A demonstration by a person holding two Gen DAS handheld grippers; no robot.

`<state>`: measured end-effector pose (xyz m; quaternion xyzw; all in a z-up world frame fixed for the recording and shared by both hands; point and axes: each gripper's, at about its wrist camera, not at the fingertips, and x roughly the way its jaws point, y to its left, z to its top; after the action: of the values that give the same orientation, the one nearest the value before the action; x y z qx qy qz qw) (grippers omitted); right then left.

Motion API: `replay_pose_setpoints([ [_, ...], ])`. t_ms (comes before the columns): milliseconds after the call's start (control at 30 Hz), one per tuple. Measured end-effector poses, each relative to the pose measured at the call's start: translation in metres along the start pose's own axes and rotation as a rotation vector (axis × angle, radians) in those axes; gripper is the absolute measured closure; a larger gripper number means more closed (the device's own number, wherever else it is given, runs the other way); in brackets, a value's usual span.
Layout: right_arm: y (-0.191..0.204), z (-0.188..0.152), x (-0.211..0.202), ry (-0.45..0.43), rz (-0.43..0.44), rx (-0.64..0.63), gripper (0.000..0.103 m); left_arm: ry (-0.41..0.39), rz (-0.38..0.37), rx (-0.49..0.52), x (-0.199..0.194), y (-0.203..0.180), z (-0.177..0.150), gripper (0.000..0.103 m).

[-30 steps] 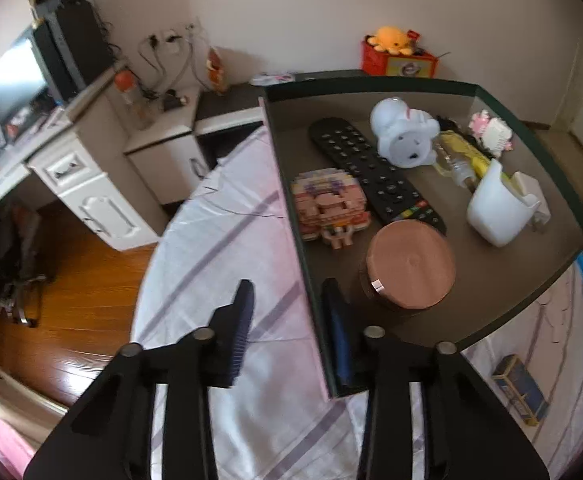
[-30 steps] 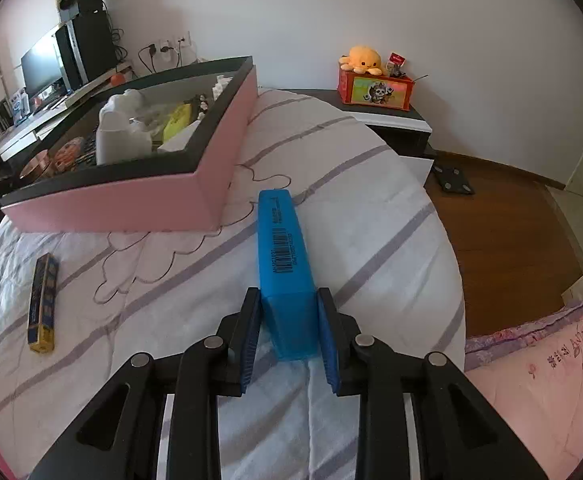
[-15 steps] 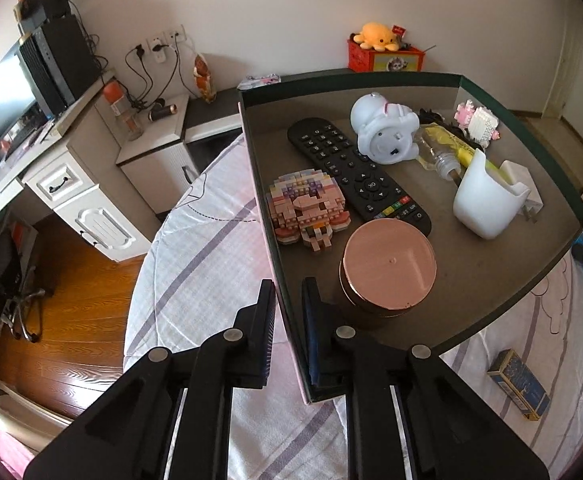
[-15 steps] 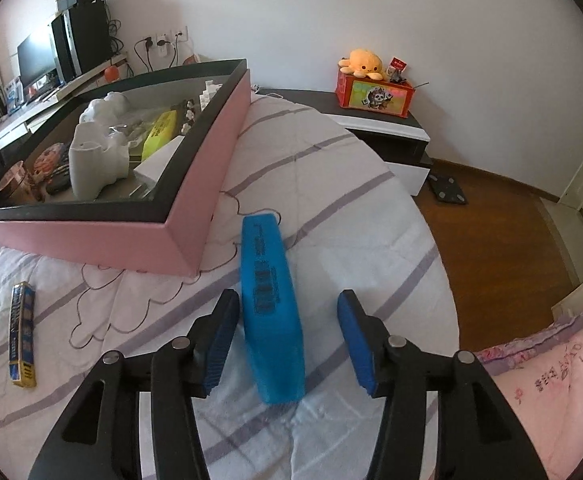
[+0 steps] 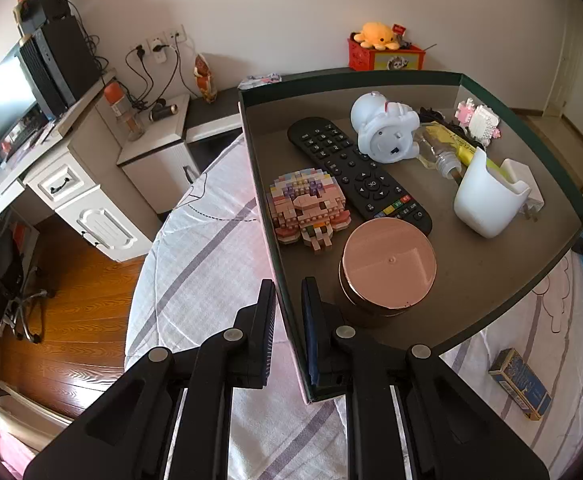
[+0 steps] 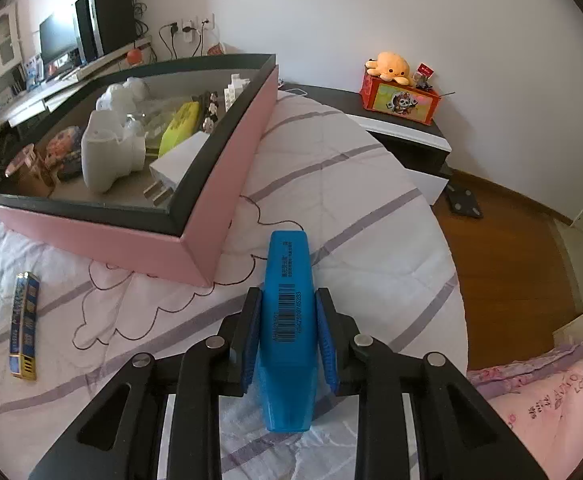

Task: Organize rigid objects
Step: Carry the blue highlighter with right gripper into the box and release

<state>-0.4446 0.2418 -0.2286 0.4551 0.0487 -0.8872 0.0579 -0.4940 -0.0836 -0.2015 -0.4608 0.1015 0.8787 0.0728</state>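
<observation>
Two downward wrist views, shared box (image 5: 523, 292)

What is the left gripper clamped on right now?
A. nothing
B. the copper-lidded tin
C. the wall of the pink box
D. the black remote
C: the left gripper is shut with one finger outside and one inside the wall of the pink box, beside the copper-lidded tin.
</observation>
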Motion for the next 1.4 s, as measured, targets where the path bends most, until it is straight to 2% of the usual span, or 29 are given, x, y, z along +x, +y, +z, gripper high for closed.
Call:
replay_pose_setpoints([
  [300, -0.007, 0.011, -0.019, -0.038, 0.008, 0.014, 0.077, -0.003, 0.010, 0.009, 0.001, -0.002, 0.000, 0.090],
  [400, -0.008, 0.021, -0.036, -0.083, 0.001, 0.021, 0.077, -0.003, 0.006, 0.009, 0.001, -0.002, 0.001, 0.090],
  [467, -0.006, 0.032, -0.046, -0.115, 0.027, 0.025, 0.077, -0.003, 0.006, 0.008, 0.001, -0.003, 0.001, 0.090],
  [600, 0.020, 0.060, -0.058, -0.155, 0.059, -0.027, 0.077, -0.004, 0.005, 0.011, 0.001, -0.002, 0.001, 0.090],
  [667, 0.044, 0.075, -0.058, -0.162, 0.103, -0.068, 0.076, -0.003, 0.006, 0.009, 0.001, -0.002, 0.001, 0.090],
  [833, 0.104, 0.099, -0.036, -0.135, 0.188, -0.122, 0.076, -0.003, 0.005, 0.008, 0.001, -0.002, 0.001, 0.090],
  [933, 0.134, 0.104, -0.018, -0.101, 0.237, -0.122, 0.076, -0.003, 0.005, 0.008, 0.001, -0.002, 0.001, 0.090],
  [1033, 0.158, 0.102, 0.001, -0.067, 0.246, -0.130, 0.076, -0.003, 0.006, 0.010, 0.001, -0.002, 0.001, 0.090],
  [1200, 0.167, 0.098, 0.020, -0.029, 0.243, -0.134, 0.076, -0.002, 0.003, 0.007, 0.002, -0.002, 0.001, 0.090],
  [1400, 0.167, 0.097, 0.020, -0.036, 0.221, -0.144, 0.076, -0.002, 0.004, 0.009, 0.002, -0.005, 0.001, 0.090],
])
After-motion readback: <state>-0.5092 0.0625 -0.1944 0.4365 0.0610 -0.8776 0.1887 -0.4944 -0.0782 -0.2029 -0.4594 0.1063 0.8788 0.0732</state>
